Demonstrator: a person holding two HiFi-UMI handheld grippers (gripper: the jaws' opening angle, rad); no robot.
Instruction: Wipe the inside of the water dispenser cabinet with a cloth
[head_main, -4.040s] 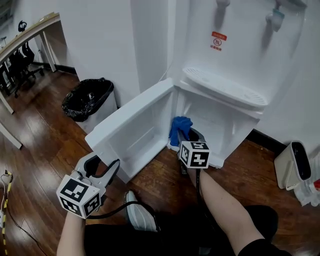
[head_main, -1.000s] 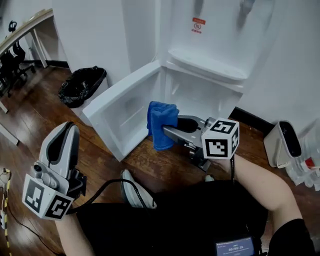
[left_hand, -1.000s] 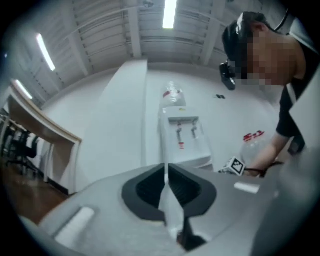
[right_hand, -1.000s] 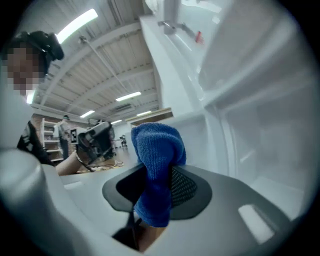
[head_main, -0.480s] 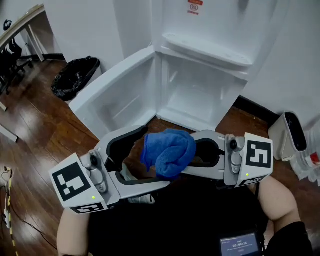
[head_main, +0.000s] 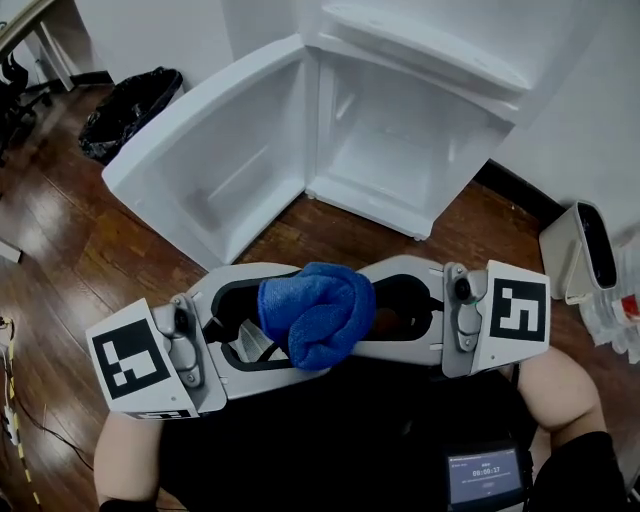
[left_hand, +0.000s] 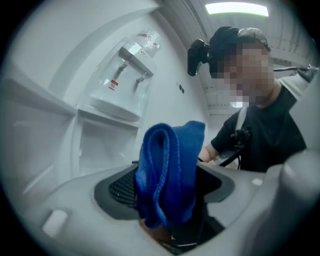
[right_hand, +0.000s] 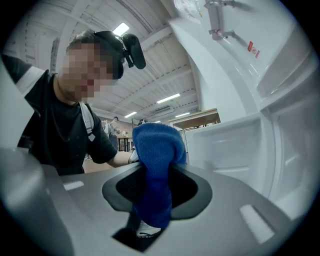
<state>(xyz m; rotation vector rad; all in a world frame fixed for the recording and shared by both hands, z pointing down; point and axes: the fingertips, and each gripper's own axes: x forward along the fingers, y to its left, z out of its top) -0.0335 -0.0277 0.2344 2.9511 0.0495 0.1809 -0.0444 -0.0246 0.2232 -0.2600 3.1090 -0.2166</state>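
Observation:
The blue cloth (head_main: 315, 315) hangs bunched in front of the person, away from the open water dispenser cabinet (head_main: 400, 150). My right gripper (head_main: 372, 312) comes in from the right and is shut on the cloth. My left gripper (head_main: 300, 318) reaches in from the left, and its jaws have just been closing around the cloth's thick folded end. Gaps still show beside the cloth (left_hand: 167, 175) in the left gripper view, so it counts as open. In the right gripper view the cloth (right_hand: 155, 170) is pinched low between the jaws.
The cabinet door (head_main: 210, 150) swings open to the left over the wooden floor. A black-lined bin (head_main: 125, 110) stands at the far left. A white appliance (head_main: 590, 250) sits against the wall at the right. The person's dark clothing fills the lower part of the head view.
The right gripper drew the cloth out of the cabinet and back toward the person. The left gripper swung in from the lower left, opened wide, and now brackets the cloth.

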